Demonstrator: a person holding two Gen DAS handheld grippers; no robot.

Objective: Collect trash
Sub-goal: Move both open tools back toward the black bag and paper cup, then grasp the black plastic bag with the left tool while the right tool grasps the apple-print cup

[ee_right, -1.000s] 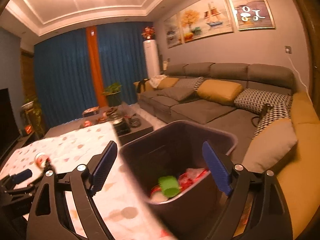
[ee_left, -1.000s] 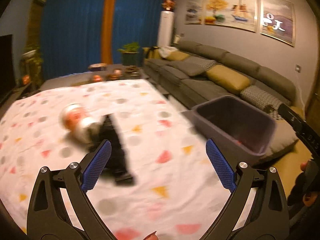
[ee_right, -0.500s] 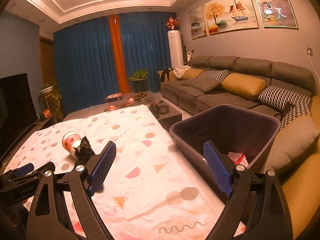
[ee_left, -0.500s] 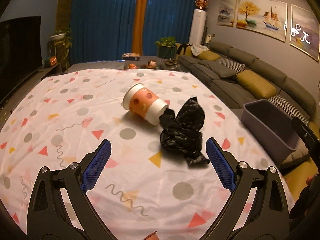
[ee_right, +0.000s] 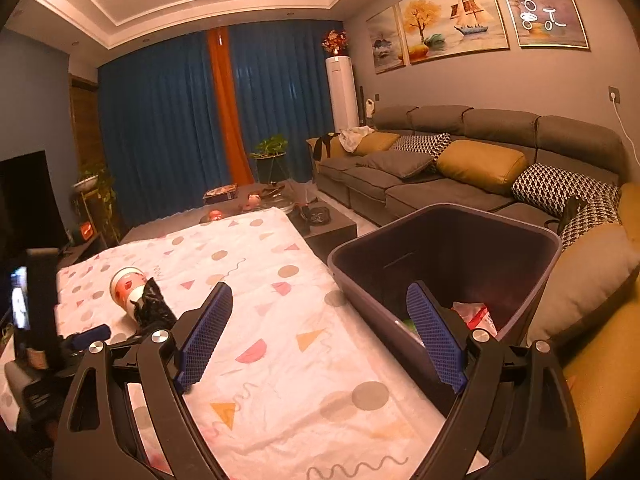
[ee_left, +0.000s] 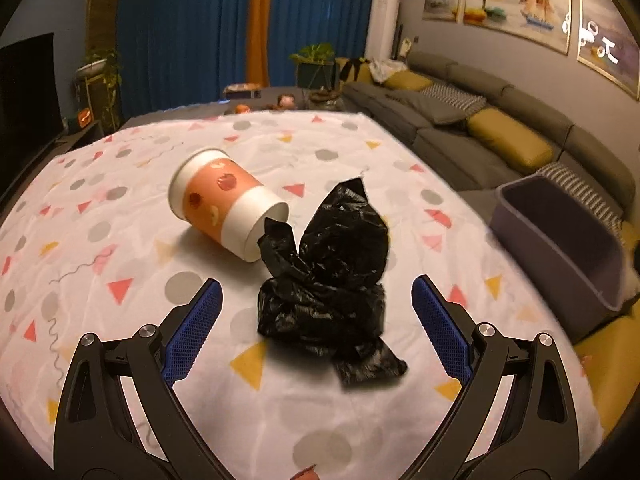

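Left gripper (ee_left: 316,316): jaws wide, empty, flanking the black bag (ee_left: 332,280) on the table.
Bag: limp; could slip out.
Cup (ee_left: 224,204): touching it; might roll.
Right gripper (ee_right: 320,332): wide, empty.
Bin (ee_right: 532,240): off the table edge; drop could miss.

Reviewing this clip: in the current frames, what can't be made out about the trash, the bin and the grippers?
- Paper cup, left wrist view: its mouth faces the black plastic bag, which covers it, so any contents are unseen.
- Bin, right wrist view: the right gripper blocks most of the contents; only red-and-white scraps show.
- Left gripper: open before the bag; contact cannot be judged.
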